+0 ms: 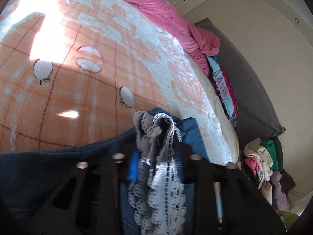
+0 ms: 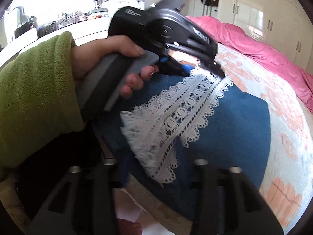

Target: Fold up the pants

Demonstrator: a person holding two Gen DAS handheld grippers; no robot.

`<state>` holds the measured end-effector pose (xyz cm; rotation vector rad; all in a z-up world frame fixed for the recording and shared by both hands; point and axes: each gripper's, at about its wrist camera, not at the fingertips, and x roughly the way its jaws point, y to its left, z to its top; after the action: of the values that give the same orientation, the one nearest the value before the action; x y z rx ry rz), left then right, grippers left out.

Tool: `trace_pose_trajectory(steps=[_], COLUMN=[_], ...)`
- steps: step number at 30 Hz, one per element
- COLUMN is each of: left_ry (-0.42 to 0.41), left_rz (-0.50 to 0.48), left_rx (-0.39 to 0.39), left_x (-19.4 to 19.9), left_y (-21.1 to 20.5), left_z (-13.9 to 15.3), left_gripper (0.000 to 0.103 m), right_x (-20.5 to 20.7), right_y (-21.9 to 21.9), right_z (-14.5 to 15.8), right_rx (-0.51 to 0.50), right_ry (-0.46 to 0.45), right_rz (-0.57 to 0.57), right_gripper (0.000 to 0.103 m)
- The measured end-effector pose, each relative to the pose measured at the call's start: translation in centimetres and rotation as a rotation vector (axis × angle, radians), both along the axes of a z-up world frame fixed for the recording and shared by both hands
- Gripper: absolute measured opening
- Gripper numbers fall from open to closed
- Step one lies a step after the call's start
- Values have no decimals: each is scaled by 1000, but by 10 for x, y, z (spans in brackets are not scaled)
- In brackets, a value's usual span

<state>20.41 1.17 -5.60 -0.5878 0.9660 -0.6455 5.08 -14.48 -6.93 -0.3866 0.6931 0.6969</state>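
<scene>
left edge: a green fleece sleeve [image 2: 35,98] fills the left of the right wrist view, and the person's left hand [image 2: 101,58] comes out of it, wrapped round a grey and black handle.
left gripper: the black left gripper [image 2: 220,69] reaches right from that hand, its tips down on the top end of the lace; in its own view its fingers are closed in on bunched lace and blue cloth, so it's clenched on the pants.
pants: blue denim pants with a white lace strip [image 2: 225,121] lie on the bed, draped over its near edge; the lace [image 2: 172,117] runs slantwise from the left gripper's tips down toward the lower middle.
pants, left wrist view: the same pants [image 1: 195,133] bunch up between the fingers, lace crumpled on top, and a dark navy knit cloth [image 1: 39,168] lies across the lower left.
right gripper: the right gripper [image 2: 154,166] sits at the bottom of its own view, two black fingers spread wide either side of the denim and lace, not pinching anything: released.
bed: an orange and white patterned blanket [image 1: 78,78] covers the bed, sunlit at the upper left.
far side: a pink quilt [image 2: 254,45] is heaped along the bed's far edge.
right: folded coloured clothes [image 1: 260,162] are piled beside the bed, near a grey cushion [image 1: 244,78].
</scene>
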Motion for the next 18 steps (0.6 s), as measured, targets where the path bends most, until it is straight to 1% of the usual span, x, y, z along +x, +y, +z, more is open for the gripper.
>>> trace_pose_trajectory(steps=[1, 2, 5, 6, 7, 8, 9, 10, 11, 12, 13, 15, 17, 18], left_ry=[6, -1, -95, -129, -142, -136, -116, -77, -50, -35, -34, -33, -44, -63], left_rz=[7, 15, 42, 57, 64, 64, 65, 70, 72, 77, 81, 83, 87, 106], left_rx=[6, 5, 27, 33, 52, 94, 128, 154, 150, 134, 114, 106, 110, 118], left_x=[1, 0, -12, -18, -21, -20, -17, -13, -10, -8, -7, -6, -8, -11], left_y=[1, 2, 6, 8, 9, 6, 3, 1, 3, 5, 8, 8, 10, 12], left_z=[-1, -1, 19, 25, 26, 24, 20, 11, 5, 3, 2, 1, 3, 7], left_gripper=[13, 13, 13, 13, 13, 14, 16, 20, 21, 22, 22, 23, 26, 33], right_x=[2, 4, 6, 6, 7, 8, 8, 10, 11, 12, 11, 9, 6, 7], right_y=[0, 0, -4, -3, -3, -2, 2, 2, 2, 5, 8, 7, 2, -1], right_z=[2, 4, 14, 12, 10, 8, 5, 2, 1, 1, 1, 2, 3, 5], right_rx=[-3, -7, 2, -7, -16, -20, -23, -17, -9, -3, -3, 11, 44, 57], right_ry=[-4, -7, -8, -13, -16, -6, 4, 15, 23, 24, 21, 33, 83, 107], right_rz=[2, 4, 21, 32, 40, 49, 53, 55, 60, 70, 78, 86, 84, 83], right_gripper=[16, 14, 13, 13, 14, 14, 16, 20, 23, 29, 32, 34, 36, 37])
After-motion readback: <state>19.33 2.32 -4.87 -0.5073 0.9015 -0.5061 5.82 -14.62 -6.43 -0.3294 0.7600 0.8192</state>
